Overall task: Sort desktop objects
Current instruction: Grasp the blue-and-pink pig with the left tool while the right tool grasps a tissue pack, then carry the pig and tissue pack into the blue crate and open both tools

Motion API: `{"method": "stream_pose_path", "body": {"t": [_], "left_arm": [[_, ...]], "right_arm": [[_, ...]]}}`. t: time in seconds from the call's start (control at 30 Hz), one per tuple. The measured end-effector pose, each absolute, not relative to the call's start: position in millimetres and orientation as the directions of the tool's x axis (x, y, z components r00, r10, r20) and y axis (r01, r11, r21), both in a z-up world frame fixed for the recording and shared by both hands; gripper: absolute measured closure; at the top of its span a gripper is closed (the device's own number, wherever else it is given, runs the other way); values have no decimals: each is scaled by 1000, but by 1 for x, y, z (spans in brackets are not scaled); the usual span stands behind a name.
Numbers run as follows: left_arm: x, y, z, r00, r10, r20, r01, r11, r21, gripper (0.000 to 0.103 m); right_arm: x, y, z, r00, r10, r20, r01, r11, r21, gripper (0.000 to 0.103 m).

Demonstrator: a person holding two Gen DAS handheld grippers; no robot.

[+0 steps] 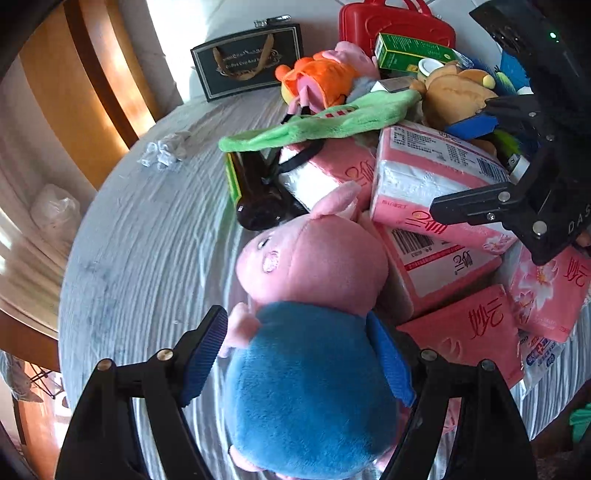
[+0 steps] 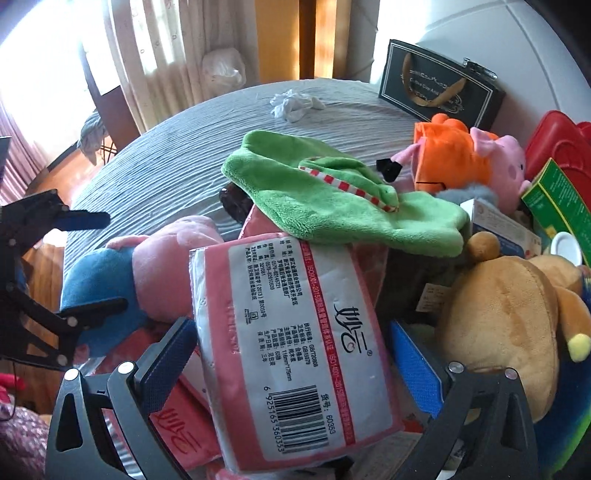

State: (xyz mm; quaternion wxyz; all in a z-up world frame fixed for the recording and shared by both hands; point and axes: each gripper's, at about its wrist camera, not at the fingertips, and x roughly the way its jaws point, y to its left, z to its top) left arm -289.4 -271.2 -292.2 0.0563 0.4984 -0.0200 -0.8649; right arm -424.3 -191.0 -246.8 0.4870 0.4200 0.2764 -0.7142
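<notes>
Left wrist view puts your left gripper (image 1: 301, 356) astride the blue-bodied pig plush (image 1: 310, 332), jaws fairly wide; the right pad lies against the blue body and the left pad stands just clear of the pink arm, so you bracket it but do not clamp it. The pig lies on the grey cloth (image 1: 147, 240) at the near edge of the heap. Right wrist view has your right gripper (image 2: 295, 354) straddling a pink tissue pack (image 2: 295, 332) that tilts on top of other packs; whether its pads press on the wrapper you cannot tell from here, since the pack fills the gap and hides both contacts. As for progress, judge it as barely begun: everything still sits in one pile — the green cloth (image 2: 343, 206) draped over packs and a dark bottle (image 1: 258, 195), an orange pig plush (image 2: 465, 158), a tan plush (image 2: 506, 314), a green box (image 1: 410, 51) and a red case (image 1: 395, 22) at the back. Most of the cloth-covered top is open, with only a crumpled wrapper (image 1: 164, 149) and a black gift bag (image 1: 247, 59) set apart, and no sorted groups are visible. Nearly all the sorting is left.
</notes>
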Motion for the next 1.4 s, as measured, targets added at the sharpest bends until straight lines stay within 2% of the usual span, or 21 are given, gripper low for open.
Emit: {"method": "stream_pose_path", "body": {"t": [0.13, 0.2, 0.23, 0.27, 0.33, 0.43, 0.5, 0.53, 0.57, 0.6, 0.77, 0.87, 1.1, 1.4], "left_arm": [[-304, -264, -308, -446, -97, -890, -34, -992, 125, 25], [-310, -270, -310, -425, -54, -904, -69, -993, 93, 24], [-311, -274, -313, -412, -30, -911, -84, -994, 71, 20], [-314, -278, -316, -402, -25, -915, -89, -994, 66, 9], [-317, -285, -321, -394, -22, -919, -94, -993, 64, 1], [-319, -286, -327, -399, -20, -917, -102, -993, 66, 1], [-316, -284, -331, -392, 1, -920, -95, -995, 40, 5], [-314, -285, -333, -388, 31, -921, -89, -996, 4, 20], [-310, -287, -333, -393, 66, -917, -76, -996, -39, 25], [-306, -288, -331, -405, 59, -913, -72, -997, -32, 28], [-283, -295, -322, -430, 61, -901, -71, -997, -33, 39], [-271, -302, -311, -460, 17, -888, -46, -999, 5, 41], [-258, -317, -283, -530, 0, -848, -47, -998, 30, 41], [-267, -286, -181, -712, 14, -702, -150, -980, 133, 41]], "right_arm": [[-425, -190, -245, -152, -474, -867, 933, -359, 33, 0], [-428, -192, -246, -140, -465, -874, 931, -363, 44, 0], [-429, -193, -246, -136, -461, -877, 931, -363, 46, 0], [-430, -195, -247, -133, -458, -879, 931, -362, 48, 0], [-430, -200, -249, -125, -443, -888, 935, -353, 45, 0], [-427, -210, -256, -140, -399, -906, 943, -333, 1, 0], [-424, -215, -262, -160, -369, -916, 945, -325, -34, 0], [-423, -217, -265, -170, -349, -922, 945, -323, -52, 1], [-421, -220, -268, -194, -331, -924, 943, -322, -83, 7], [-418, -219, -267, -232, -325, -917, 935, -334, -119, 8], [-413, -207, -259, -272, -330, -904, 889, -447, -104, 16], [-408, -199, -250, -302, -346, -888, 860, -501, -97, 17], [-386, -192, -210, -398, -415, -819, 793, -605, -79, 17], [-356, -149, -118, -575, -464, -674, 627, -779, 1, 17]]}}
